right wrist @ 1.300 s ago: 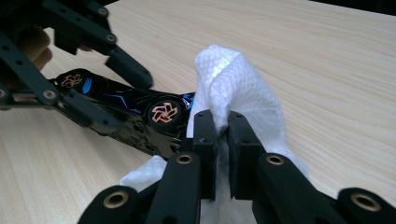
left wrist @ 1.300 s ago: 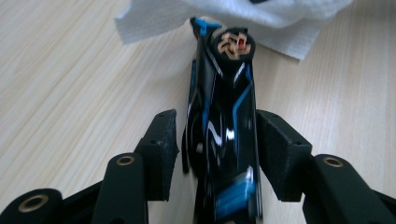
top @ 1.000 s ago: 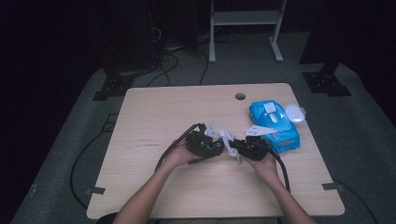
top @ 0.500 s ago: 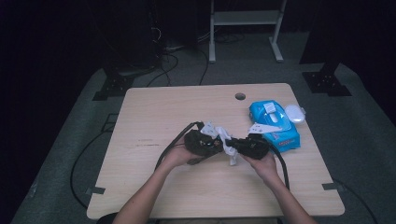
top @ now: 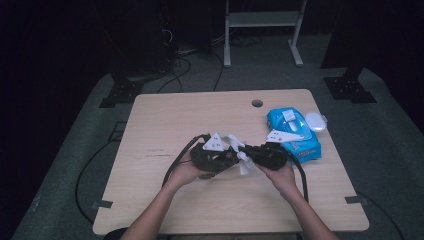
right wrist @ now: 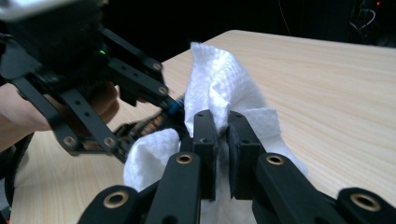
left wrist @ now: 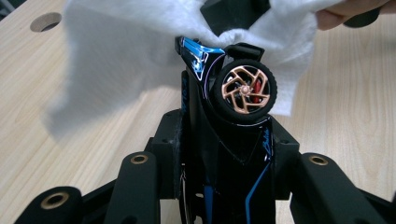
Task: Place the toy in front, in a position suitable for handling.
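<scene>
My left gripper [left wrist: 229,140] is shut on a black toy car [left wrist: 233,93] with blue stripes and a copper wheel, nose pointing away; its jaws have just been closing further on the car. A white wipe [left wrist: 121,51] drapes over the car's far end. My right gripper [right wrist: 223,135] is shut on that wipe [right wrist: 219,79] and holds it against the car [right wrist: 144,125], beside the left gripper [right wrist: 173,108]. In the high view both grippers meet tip to tip above the table's middle, left gripper [top: 227,156] and right gripper [top: 250,155], with the wipe [top: 243,162] between them.
A blue pack of wipes [top: 295,135] lies at the right of the wooden table [top: 175,115], with its white lid [top: 316,121] open beside it. A round hole [top: 257,103] sits near the far edge. Cables trail from both grippers. A metal stand [top: 260,20] is on the floor behind.
Both hands have lifted slightly and the left gripper has shifted a little toward the right one. The wipe stays against the car.
</scene>
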Motion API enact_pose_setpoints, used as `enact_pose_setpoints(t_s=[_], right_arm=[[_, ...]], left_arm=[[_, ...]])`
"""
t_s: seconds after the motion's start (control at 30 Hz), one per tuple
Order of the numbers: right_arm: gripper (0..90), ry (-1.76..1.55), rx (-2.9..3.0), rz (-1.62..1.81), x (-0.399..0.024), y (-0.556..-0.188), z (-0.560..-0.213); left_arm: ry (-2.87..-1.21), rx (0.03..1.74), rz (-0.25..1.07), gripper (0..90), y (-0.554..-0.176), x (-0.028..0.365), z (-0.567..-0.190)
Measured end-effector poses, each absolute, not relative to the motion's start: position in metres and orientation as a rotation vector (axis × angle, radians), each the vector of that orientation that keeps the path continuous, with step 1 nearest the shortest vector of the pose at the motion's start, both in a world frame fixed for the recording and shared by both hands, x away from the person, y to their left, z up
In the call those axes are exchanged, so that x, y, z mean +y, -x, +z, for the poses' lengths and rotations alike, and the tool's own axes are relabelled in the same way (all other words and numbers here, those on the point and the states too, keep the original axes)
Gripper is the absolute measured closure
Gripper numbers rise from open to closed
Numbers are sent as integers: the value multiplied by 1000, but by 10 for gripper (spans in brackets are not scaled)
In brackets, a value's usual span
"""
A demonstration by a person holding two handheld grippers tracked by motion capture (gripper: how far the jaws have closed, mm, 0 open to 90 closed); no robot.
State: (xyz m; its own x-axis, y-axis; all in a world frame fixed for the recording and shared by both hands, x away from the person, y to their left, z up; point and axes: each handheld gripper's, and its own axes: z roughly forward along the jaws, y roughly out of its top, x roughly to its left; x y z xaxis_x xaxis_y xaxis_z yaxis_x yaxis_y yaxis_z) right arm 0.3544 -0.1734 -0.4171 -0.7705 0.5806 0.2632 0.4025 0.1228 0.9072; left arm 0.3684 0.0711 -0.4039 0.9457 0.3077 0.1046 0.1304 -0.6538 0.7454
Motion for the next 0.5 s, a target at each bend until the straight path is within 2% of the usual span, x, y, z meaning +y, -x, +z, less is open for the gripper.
enact_pose_setpoints(t_s=[0.27, 0.5], right_arm=[[827, -1053, 2256, 1674, -177, -360, -431], [828, -993, 2212, 1791, -173, -352, -410]], left_arm=[[-2240, 326, 262, 573, -368, 75, -402], [-2234, 312, 260, 571, -367, 72, -401]])
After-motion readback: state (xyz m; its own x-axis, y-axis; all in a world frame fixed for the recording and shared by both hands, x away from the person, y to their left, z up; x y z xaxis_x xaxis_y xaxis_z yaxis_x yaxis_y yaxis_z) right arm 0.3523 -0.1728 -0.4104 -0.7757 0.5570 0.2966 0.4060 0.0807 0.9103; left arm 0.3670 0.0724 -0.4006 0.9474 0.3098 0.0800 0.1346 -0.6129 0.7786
